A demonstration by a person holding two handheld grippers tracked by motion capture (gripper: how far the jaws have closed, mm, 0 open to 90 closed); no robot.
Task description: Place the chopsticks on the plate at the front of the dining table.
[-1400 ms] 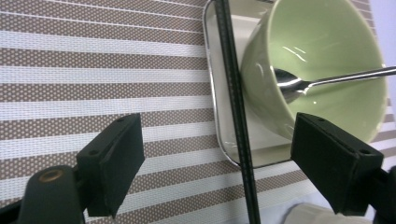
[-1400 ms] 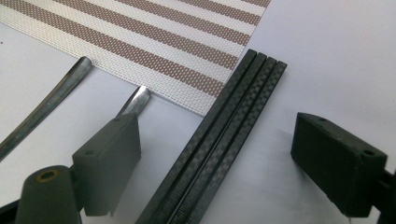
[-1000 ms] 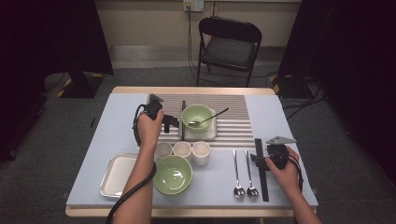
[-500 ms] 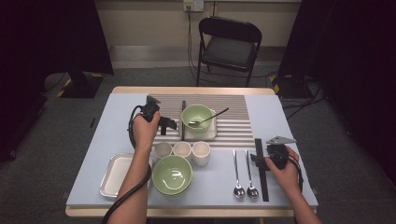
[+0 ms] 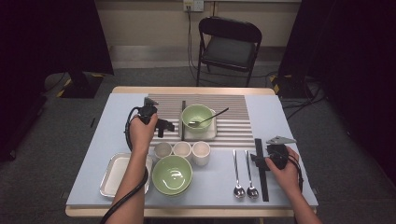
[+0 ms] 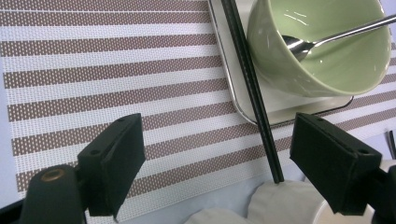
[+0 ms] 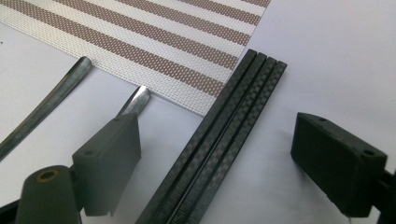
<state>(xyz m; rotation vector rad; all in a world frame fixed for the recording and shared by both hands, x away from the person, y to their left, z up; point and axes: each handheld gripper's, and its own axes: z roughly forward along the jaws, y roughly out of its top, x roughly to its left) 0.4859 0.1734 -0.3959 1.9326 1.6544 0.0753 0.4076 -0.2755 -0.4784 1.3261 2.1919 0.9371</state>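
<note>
My left gripper hovers open over the striped placemat, just left of a single black chopstick. In the left gripper view the chopstick runs between the open jaws, beside a small tray that holds a green bowl with a spoon in it. My right gripper is open and straddles a bundle of black chopsticks at the right. The right gripper view shows that bundle lying between its jaws, untouched.
Three small cups stand in a row in front of the placemat. Nearer the front edge sit a large green bowl and a metal tray. Two spoons lie left of the chopstick bundle.
The left gripper has drifted slightly toward the cups and lower over the placemat. The right gripper has stayed where it was.
</note>
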